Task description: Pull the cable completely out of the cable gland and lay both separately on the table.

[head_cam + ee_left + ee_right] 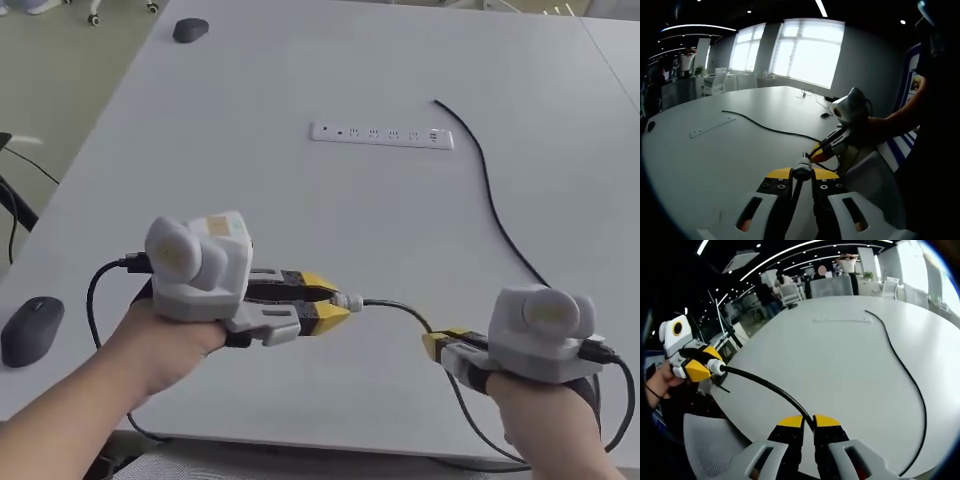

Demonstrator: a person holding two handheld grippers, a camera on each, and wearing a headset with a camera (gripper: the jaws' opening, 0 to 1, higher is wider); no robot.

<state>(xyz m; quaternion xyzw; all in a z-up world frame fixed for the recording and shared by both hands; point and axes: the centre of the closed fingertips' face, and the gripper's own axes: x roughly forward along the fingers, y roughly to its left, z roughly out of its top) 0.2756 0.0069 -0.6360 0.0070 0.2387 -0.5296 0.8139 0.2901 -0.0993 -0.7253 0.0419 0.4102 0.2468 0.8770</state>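
Observation:
A white cable gland (347, 301) sticks out from the yellow tips of my left gripper (335, 303), which is shut on it above the table's near edge. A black cable (400, 308) runs from the gland to my right gripper (432, 343), which is shut on the cable a short way along. In the left gripper view the gland (801, 167) sits between the jaws and the right gripper (816, 150) is just beyond. From the right gripper view the cable (765, 387) stretches from the closed jaws to the gland (716, 368) in the left gripper (710, 368).
A white power strip (381, 135) lies mid-table with a long black cord (492, 198) curving toward the front right. A dark mouse (31, 330) rests at the left edge and another (190, 30) at the far left. The grey table (300, 210) is bare between the strip and the grippers.

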